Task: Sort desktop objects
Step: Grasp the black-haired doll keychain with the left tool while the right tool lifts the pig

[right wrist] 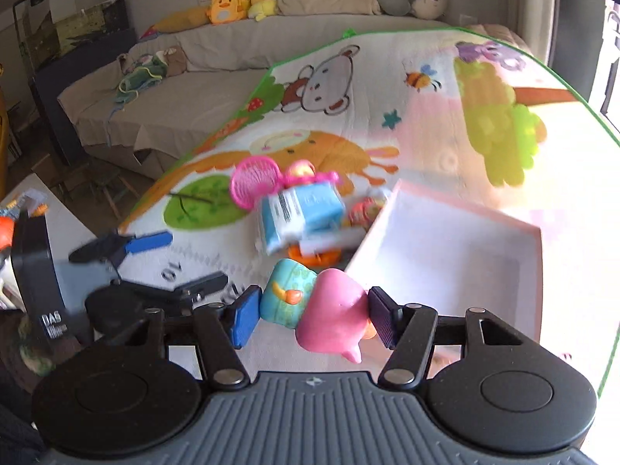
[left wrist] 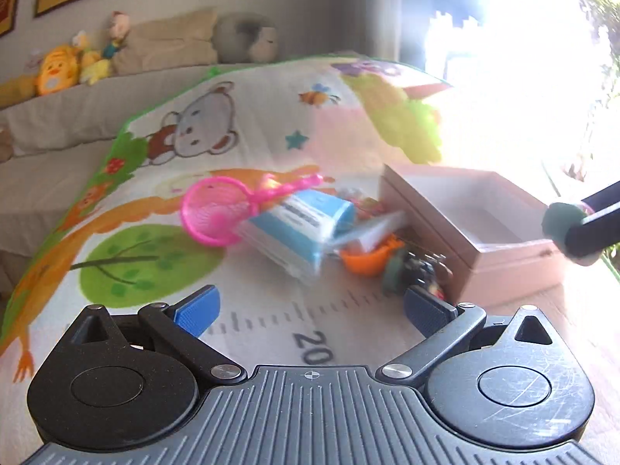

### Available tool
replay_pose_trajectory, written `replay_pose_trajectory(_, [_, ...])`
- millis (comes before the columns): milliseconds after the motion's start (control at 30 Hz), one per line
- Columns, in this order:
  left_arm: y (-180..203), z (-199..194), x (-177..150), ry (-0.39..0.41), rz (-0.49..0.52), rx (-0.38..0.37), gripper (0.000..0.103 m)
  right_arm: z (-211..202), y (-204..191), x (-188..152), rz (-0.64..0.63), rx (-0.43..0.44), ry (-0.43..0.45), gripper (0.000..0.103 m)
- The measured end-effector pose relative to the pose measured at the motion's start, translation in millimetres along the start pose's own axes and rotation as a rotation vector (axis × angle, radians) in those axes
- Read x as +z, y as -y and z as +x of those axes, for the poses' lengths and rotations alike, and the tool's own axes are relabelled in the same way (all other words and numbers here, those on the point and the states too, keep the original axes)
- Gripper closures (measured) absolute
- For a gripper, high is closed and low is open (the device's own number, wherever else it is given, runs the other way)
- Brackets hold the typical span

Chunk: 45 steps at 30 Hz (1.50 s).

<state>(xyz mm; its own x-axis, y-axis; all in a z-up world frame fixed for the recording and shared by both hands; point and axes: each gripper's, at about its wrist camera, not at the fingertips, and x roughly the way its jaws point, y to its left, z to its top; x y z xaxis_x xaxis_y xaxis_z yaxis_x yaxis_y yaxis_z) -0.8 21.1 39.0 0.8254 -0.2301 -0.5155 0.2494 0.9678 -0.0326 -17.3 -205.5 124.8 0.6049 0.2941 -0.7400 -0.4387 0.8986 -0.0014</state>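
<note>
My right gripper [right wrist: 314, 316] is shut on a pink and teal toy figure [right wrist: 333, 310], its blue pads pressing on both sides, close to the near left corner of an open pink box [right wrist: 457, 248]. In the left wrist view the right gripper's dark fingers [left wrist: 593, 228] and the toy [left wrist: 562, 221] show over the box [left wrist: 484, 213]. A blurred heap lies left of the box: a pink net scoop [left wrist: 217, 209], a blue and white packet [left wrist: 302, 224], an orange bowl [left wrist: 368, 259] and a dark small toy [left wrist: 414, 267]. My left gripper [left wrist: 312, 306] is open and holds nothing, just short of the heap.
Everything lies on a cartoon play mat [left wrist: 217, 124] with a ruler print. A beige sofa [right wrist: 217, 58] with plush toys runs along the back. Strong window glare [left wrist: 523, 77] washes out the right. A dark cabinet [right wrist: 77, 38] stands at far left.
</note>
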Motion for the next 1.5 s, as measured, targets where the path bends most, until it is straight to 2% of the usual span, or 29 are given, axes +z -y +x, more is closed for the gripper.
replay_pose_trajectory(100, [28.7,13.7,-2.6,-0.029,0.056,-0.042,0.0,11.2,0.6,-47.9,-0.058,-0.121,-0.004,0.041])
replay_pose_trajectory(167, [40.1,25.4,0.6,-0.045,0.075,-0.061,0.0,17.0,1.1,-67.3,-0.048,-0.153,0.031,0.037])
replay_pose_trajectory(200, [43.1,30.8,2.8,-0.052,0.077,-0.066,0.002,18.6,1.3,-72.9,-0.045,-0.158,0.058,0.032])
replay_pose_trajectory(267, [44.7,40.7,7.3,-0.071,0.058,-0.061,0.019,17.0,0.1,-84.5,-0.041,-0.162,0.123,0.022])
replay_pose_trajectory(300, [43.2,45.7,9.4,-0.087,0.04,-0.066,0.036,15.9,0.3,-88.3,-0.033,-0.16,0.15,0.02])
replay_pose_trajectory(333, [41.0,49.9,10.5,-0.096,0.017,-0.081,0.044,16.3,1.6,-89.4,-0.021,-0.152,0.165,0.02])
replay_pose_trajectory(367, [37.9,52.2,11.0,-0.096,-0.011,-0.101,0.046,17.1,3.6,-90.2,-0.002,-0.138,0.176,0.02])
replay_pose_trajectory(433, [31.1,51.2,11.2,-0.088,-0.058,-0.128,0.067,20.5,6.9,-91.3,0.027,-0.117,0.187,0.019])
replay_pose_trajectory(467, [27.9,48.0,11.7,-0.085,-0.076,-0.127,0.068,22.9,7.8,-92.2,0.038,-0.116,0.188,0.018])
replay_pose_trajectory(500, [25.2,44.1,11.7,-0.079,-0.079,-0.116,0.069,26.3,9.6,-93.6,0.052,-0.115,0.185,0.017])
replay_pose_trajectory(567, [19.5,29.9,13.3,-0.047,-0.046,-0.062,0.079,32.6,13.0,-97.4,0.082,-0.112,0.173,0.017])
replay_pose_trajectory(600, [15.1,22.7,13.7,-0.028,-0.02,-0.002,0.089,35.0,14.3,-99.9,0.096,-0.111,0.167,0.017])
replay_pose_trajectory(633, [8.8,17.2,13.9,-0.006,0.007,0.072,0.091,36.6,14.6,-102.7,0.105,-0.112,0.163,0.017])
replay_pose_trajectory(700, [-12.2,10.6,16.3,0.007,0.022,0.197,0.091,37.2,14.1,-107.3,0.107,-0.112,0.165,0.017])
replay_pose_trajectory(767, [-36.1,5.9,20.8,-0.015,-0.027,0.235,0.088,34.0,11.4,-107.4,0.095,-0.115,0.178,0.017])
replay_pose_trajectory(800, [-43.9,2.2,22.2,-0.015,-0.048,0.224,0.085,30.8,8.8,-105.6,0.08,-0.115,0.191,0.017])
replay_pose_trajectory(867, [-48.0,-4.8,22.8,-0.016,-0.052,0.156,0.059,23.4,2.3,-100.8,0.036,-0.12,0.224,0.017])
replay_pose_trajectory(900, [-43.3,-6.7,21.0,-0.017,-0.035,0.111,0.04,19.3,-2.4,-98.0,0.005,-0.133,0.244,0.016])
replay_pose_trajectory(933, [-34.8,-6.6,19.1,-0.02,0.001,0.065,0.031,17.5,-5.9,-95.9,-0.021,-0.148,0.255,0.015])
replay_pose_trajectory(1000, [-5.5,3.6,12.0,-0.053,0.141,-0.002,0.028,16.8,-9.8,-92.6,-0.049,-0.173,0.259,0.013])
replay_pose_trajectory(1067, [20.1,22.2,3.1,-0.082,0.256,-0.009,0.026,18.1,-7.6,-92.1,-0.032,-0.171,0.243,0.013])
replay_pose_trajectory(1133, [28.5,46.0,1.3,-0.116,0.246,0.011,0.025,19.1,-4.7,-95.0,-0.002,-0.173,0.226,0.013])
replay_pose_trajectory(1200, [30.0,64.5,4.2,-0.139,0.194,-0.007,0.026,18.9,-2.7,-99.5,0.014,-0.185,0.217,0.013])
replay_pose_trajectory(1300, [37.3,73.4,3.6,-0.137,0.215,0.001,0.036,18.2,2.1,-106.4,0.047,-0.197,0.202,0.013])
replay_pose_trajectory(1367, [37.3,65.7,0.7,-0.126,0.234,0.017,0.046,19.9,4.6,-109.7,0.06,-0.212,0.197,0.013])
replay_pose_trajectory(1400, [33.9,60.6,-1.3,-0.133,0.226,0.028,0.066,21.4,5.6,-110.7,0.066,-0.219,0.195,0.013])
replay_pose_trajectory(1433, [29.5,54.6,-3.6,-0.134,0.211,0.035,0.072,23.5,7.7,-112.4,0.078,-0.224,0.192,0.013])
replay_pose_trajectory(1500, [15.6,37.9,-10.7,-0.122,0.183,0.1,0.072,27.5,10.0,-114.2,0.096,-0.222,0.185,0.013])
